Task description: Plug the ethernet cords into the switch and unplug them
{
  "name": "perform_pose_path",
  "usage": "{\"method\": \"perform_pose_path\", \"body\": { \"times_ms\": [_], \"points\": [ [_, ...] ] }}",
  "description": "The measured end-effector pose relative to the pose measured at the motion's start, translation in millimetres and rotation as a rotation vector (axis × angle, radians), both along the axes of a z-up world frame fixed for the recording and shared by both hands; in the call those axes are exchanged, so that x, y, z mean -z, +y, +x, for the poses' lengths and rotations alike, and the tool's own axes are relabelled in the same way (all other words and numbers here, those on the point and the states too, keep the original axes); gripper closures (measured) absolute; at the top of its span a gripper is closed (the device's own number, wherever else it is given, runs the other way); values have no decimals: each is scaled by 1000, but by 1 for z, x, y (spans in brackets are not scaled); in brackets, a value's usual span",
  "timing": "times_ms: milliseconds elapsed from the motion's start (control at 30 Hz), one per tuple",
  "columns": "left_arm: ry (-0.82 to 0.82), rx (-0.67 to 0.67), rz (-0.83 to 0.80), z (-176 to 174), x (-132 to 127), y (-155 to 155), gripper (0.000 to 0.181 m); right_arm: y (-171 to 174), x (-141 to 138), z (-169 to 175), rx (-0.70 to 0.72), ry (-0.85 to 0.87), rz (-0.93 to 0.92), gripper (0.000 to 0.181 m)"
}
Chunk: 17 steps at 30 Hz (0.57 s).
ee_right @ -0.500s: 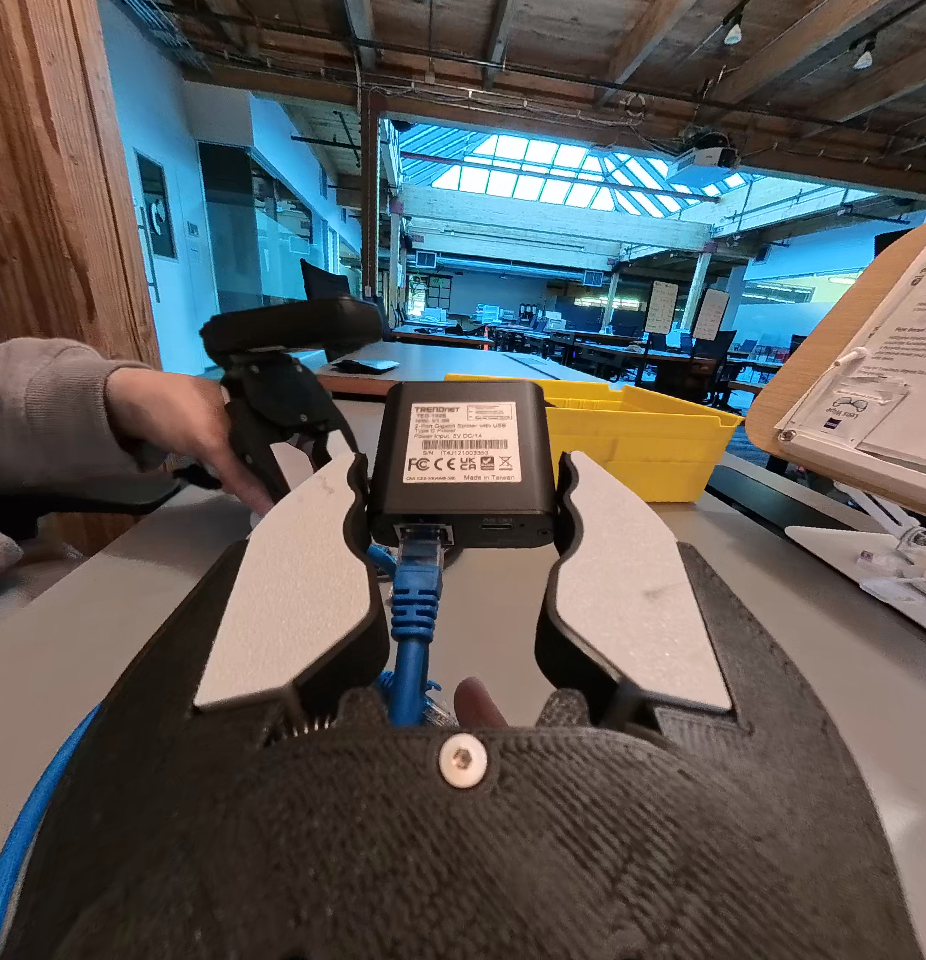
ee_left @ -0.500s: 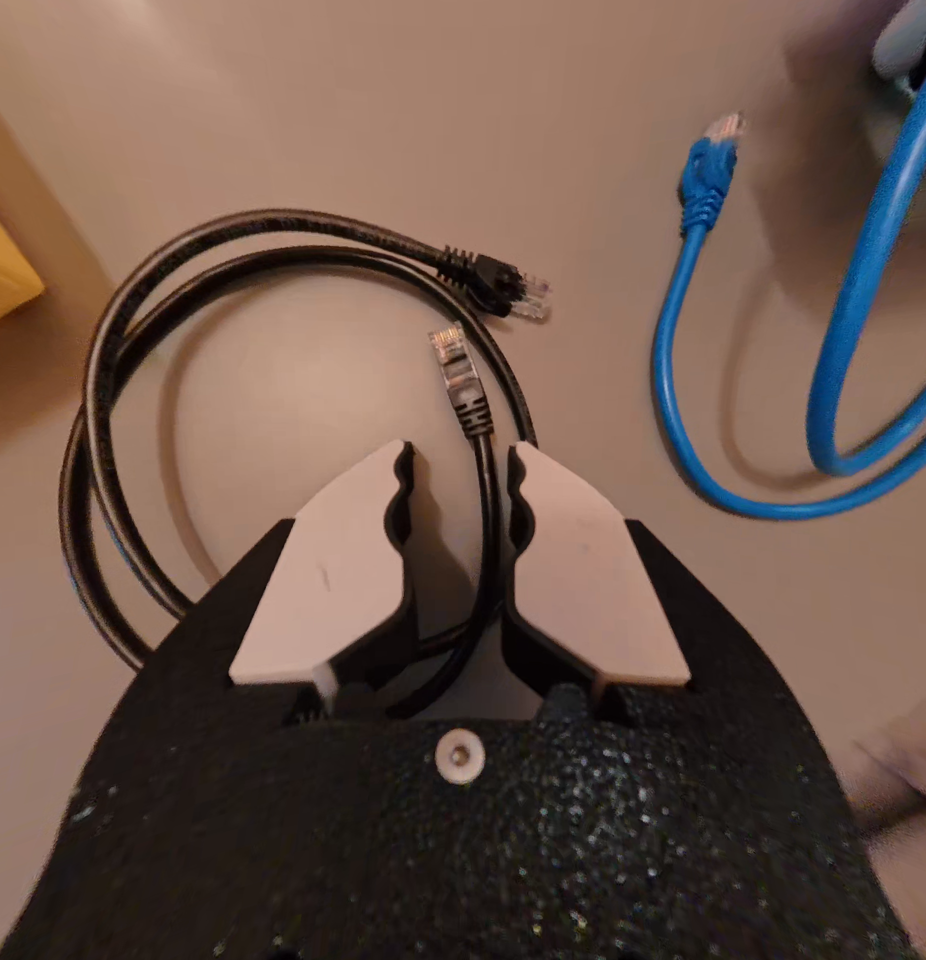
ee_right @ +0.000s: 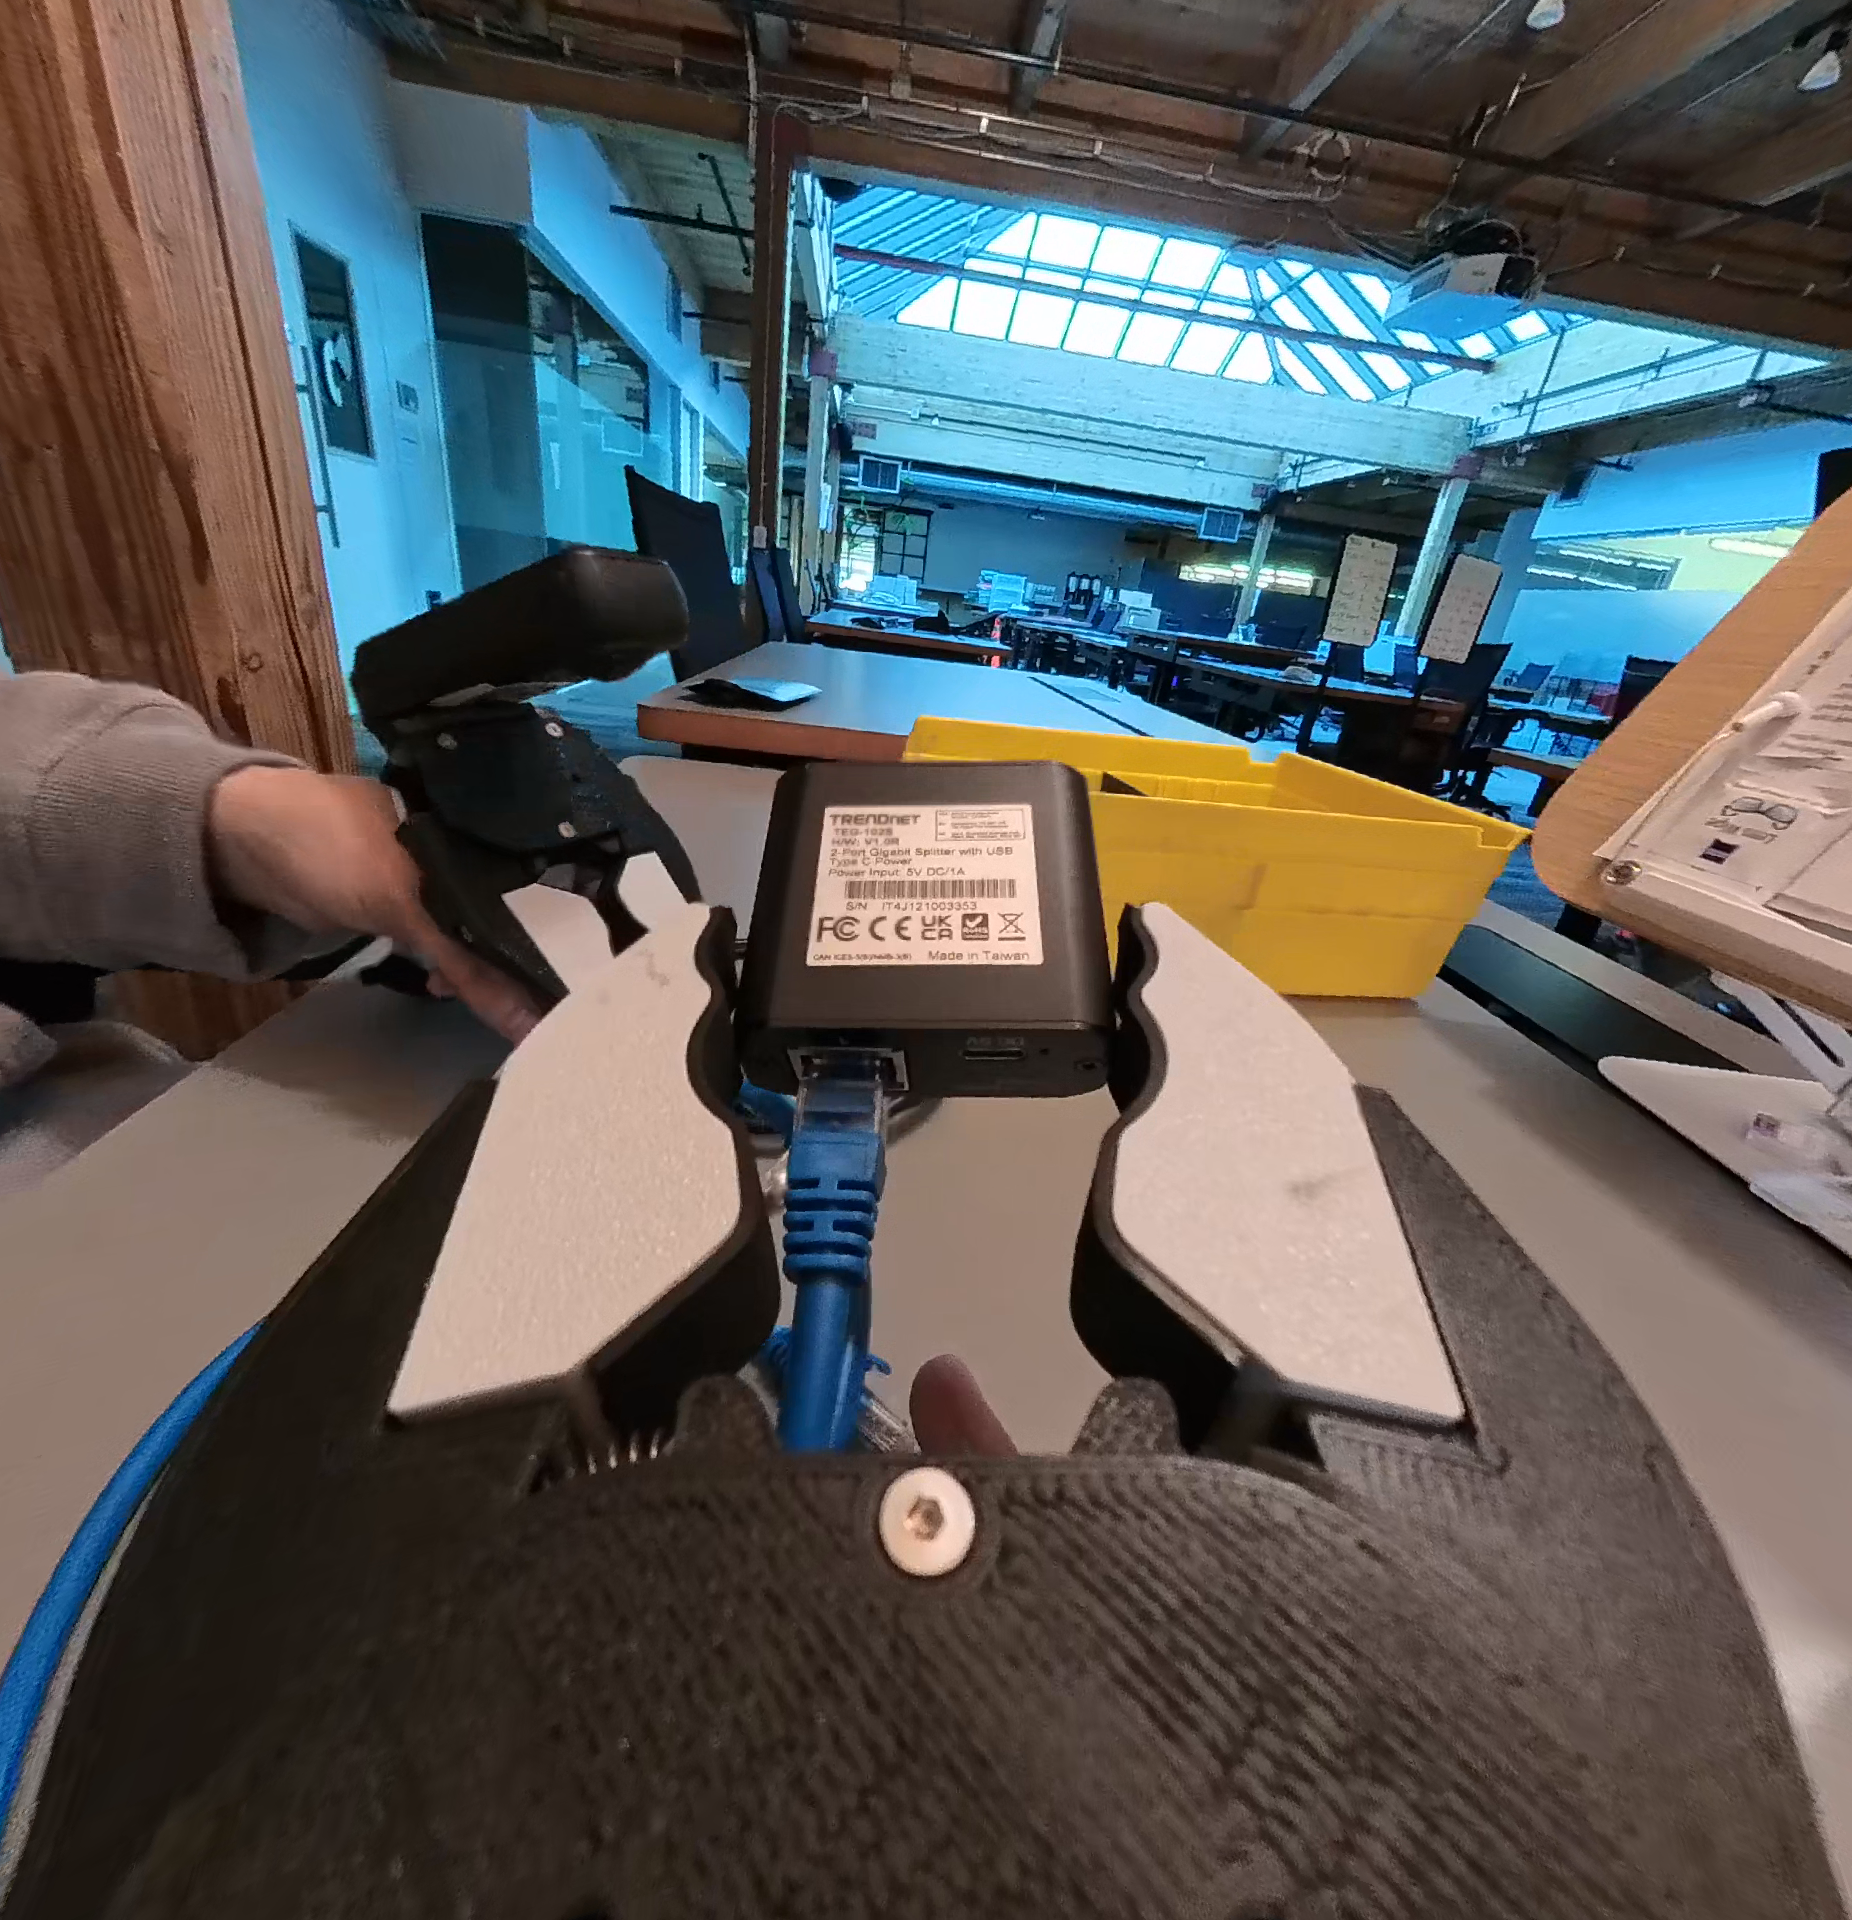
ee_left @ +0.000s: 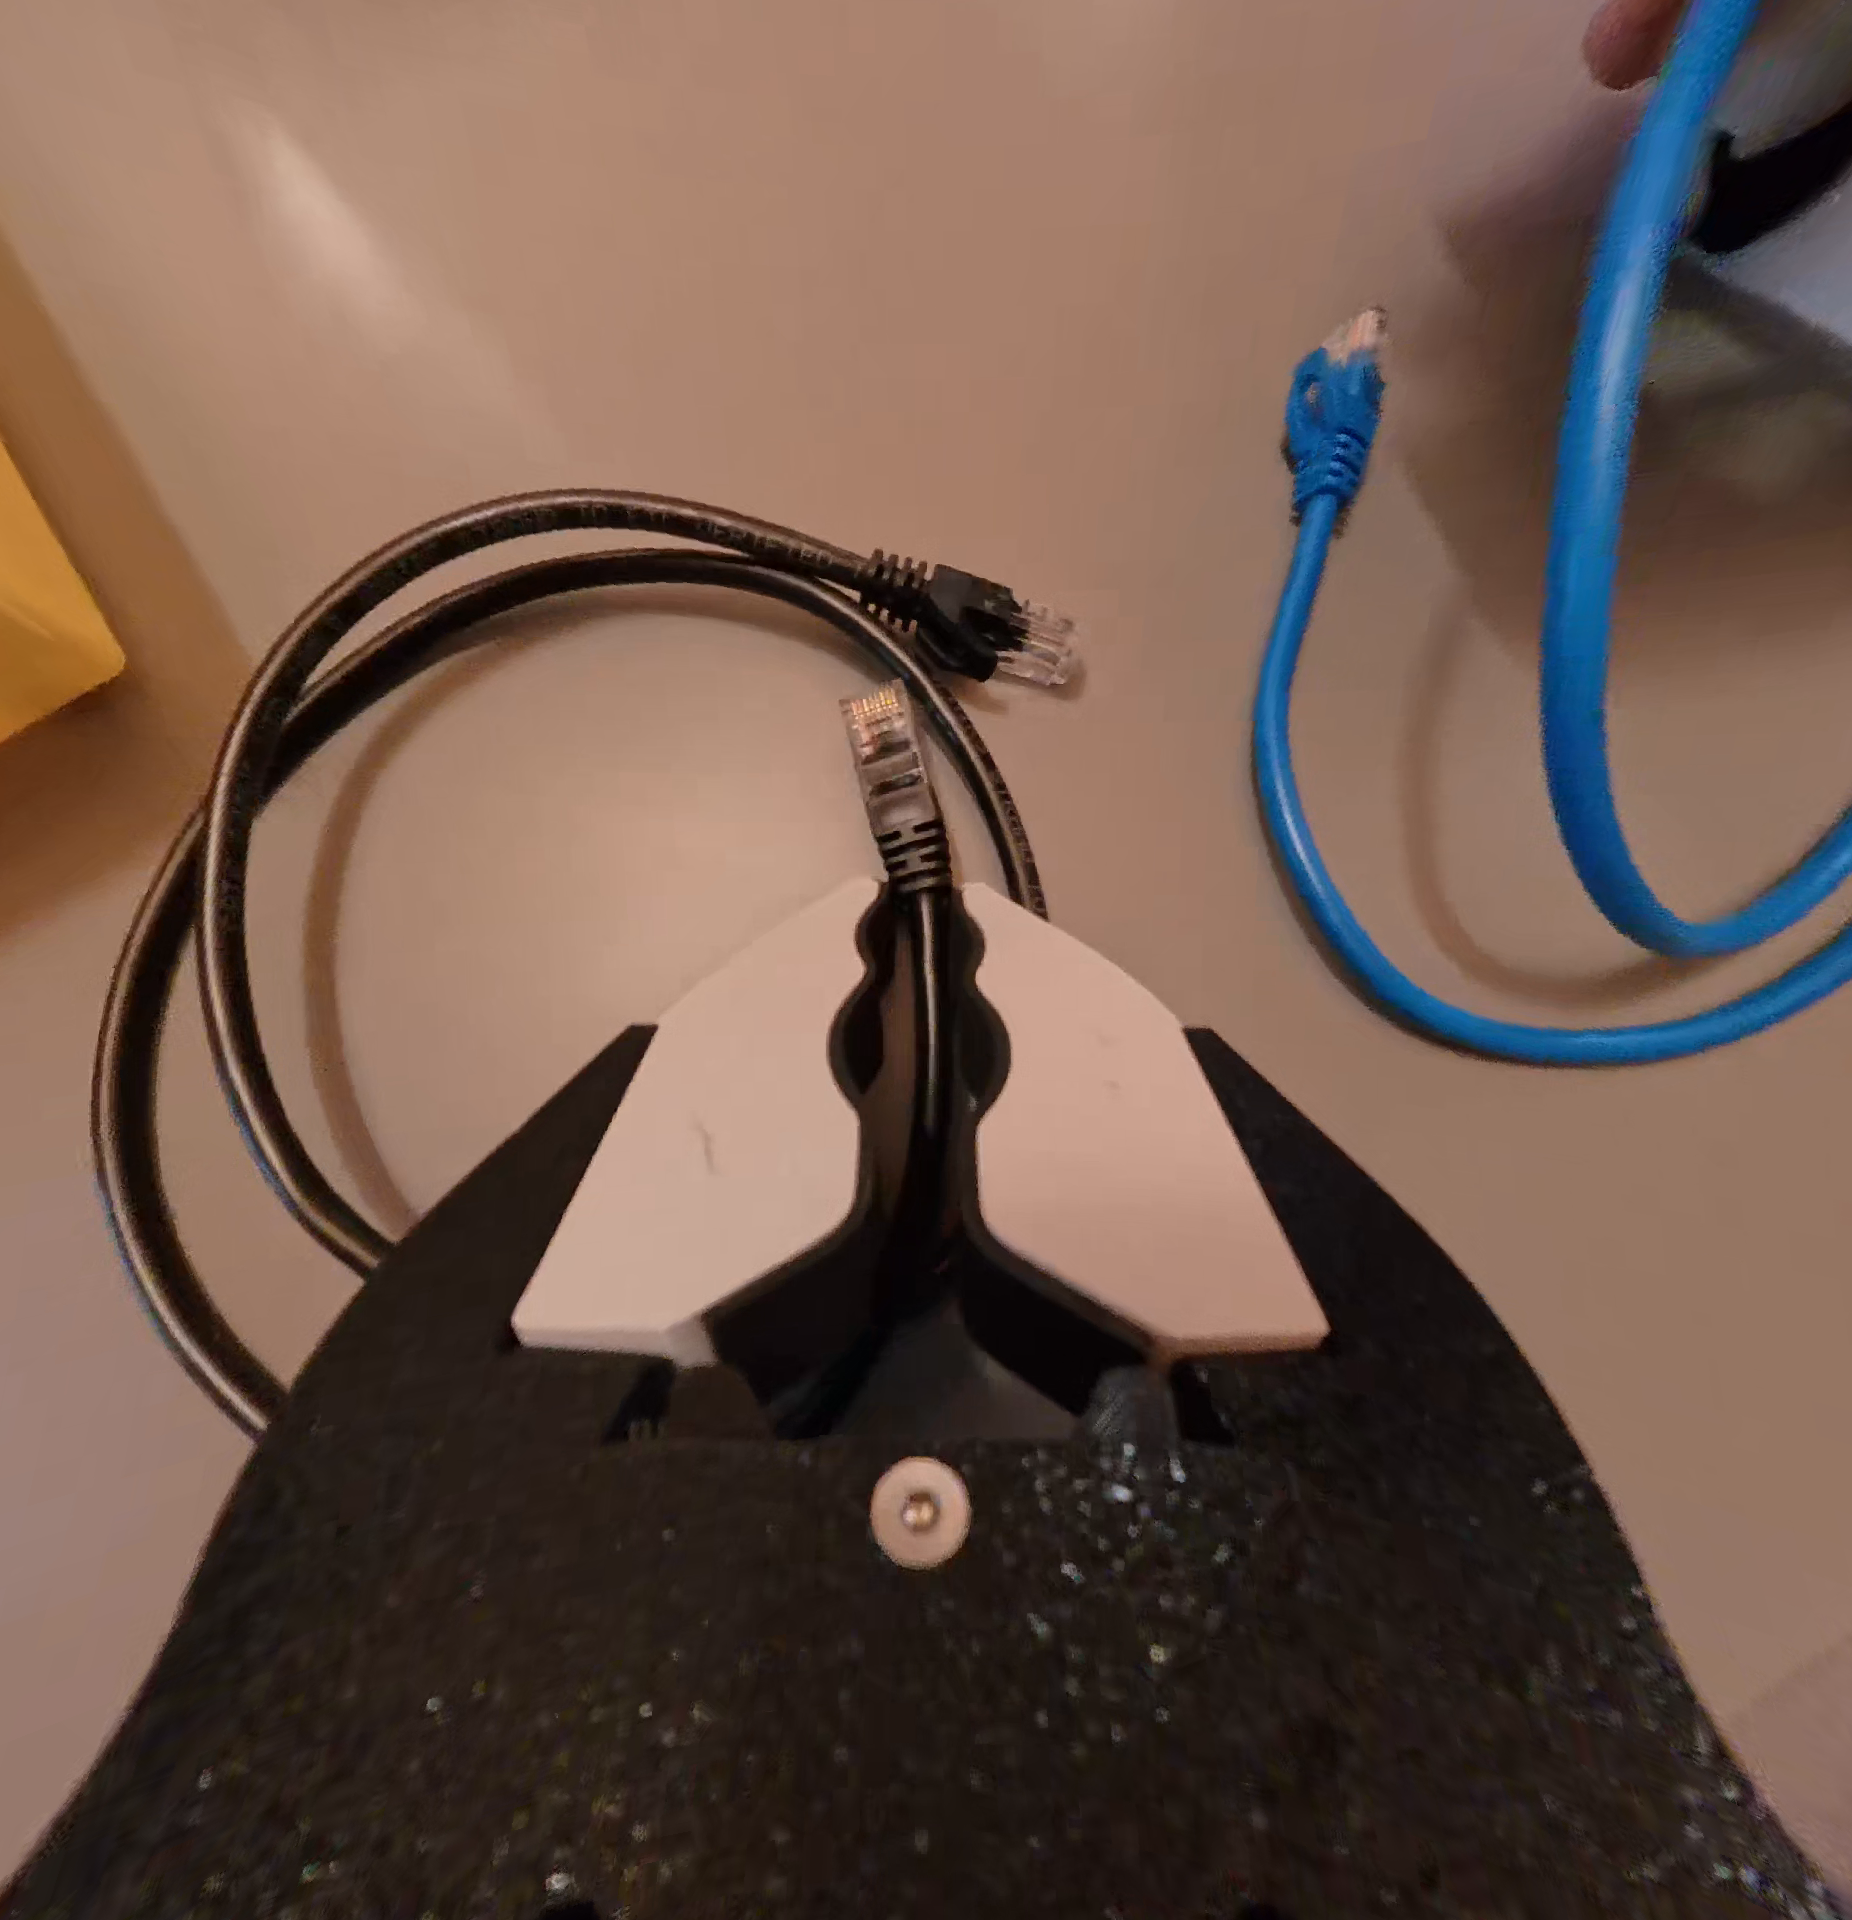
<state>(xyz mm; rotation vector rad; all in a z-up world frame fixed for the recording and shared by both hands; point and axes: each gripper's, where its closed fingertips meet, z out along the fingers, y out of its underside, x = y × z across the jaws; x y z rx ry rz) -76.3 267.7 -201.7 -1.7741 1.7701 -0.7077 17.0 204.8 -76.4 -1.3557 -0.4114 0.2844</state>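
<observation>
My left gripper [ee_left: 922, 891] is shut on the black ethernet cord [ee_left: 927, 1039] just behind its clear plug [ee_left: 886, 753], which points away from me above the table. The rest of the black cord lies coiled on the table, its other plug [ee_left: 1005, 639] lying loose. A blue ethernet cord [ee_left: 1306, 831] loops at the right, its free plug [ee_left: 1337, 384] on the table. My right gripper [ee_right: 922, 930] is shut on the black switch [ee_right: 927, 935], held by its sides. The blue cord's plug [ee_right: 837, 1122] sits in the switch's left port. The left gripper also shows in the right wrist view [ee_right: 548, 831].
A yellow bin [ee_right: 1265, 862] stands behind the switch, and its corner shows in the left wrist view [ee_left: 18, 644]. A wooden stand with papers [ee_right: 1732, 810] is at the right. A wooden post [ee_right: 122, 416] stands at the left. A person's hand [ee_right: 319, 873] holds the left gripper. Across from one pair of fingers to the other is roughly 15 centimeters.
My left gripper's jaws have closed on the black cord behind its plug. The right gripper still holds the switch, hardly moved.
</observation>
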Motion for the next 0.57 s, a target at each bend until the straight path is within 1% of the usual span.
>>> {"method": "perform_pose_path", "body": {
  "times_ms": [100, 167, 200, 300, 400, 467, 500, 567],
  "points": [
    [-21, 149, 68, -1, -7, -6, 173, -1, 2, -6, -30, -25, -5, 110],
    [-16, 236, 157, -2, -20, -3, 173, -3, 2, -10, -56, -38, -3, 111],
    [11, 313, 194, -4, -27, -5, 173, -3, 3, -11, -64, -39, -4, 111],
    [28, 526, 267, -3, -61, -15, 173, -4, 6, -18, -100, -60, -24, 110],
    [56, 689, 371, 6, -90, -13, 173, -2, 13, -27, -127, -113, -66, 111],
    [56, 748, 408, 17, -105, -10, 173, 0, 18, -31, -141, -142, -91, 110],
    [75, 791, 412, 19, -108, -10, 174, 0, 19, -33, -146, -150, -99, 110],
    [97, 831, 456, 27, -113, -8, 174, 1, 20, -33, -149, -154, -104, 110]
  ]
}}
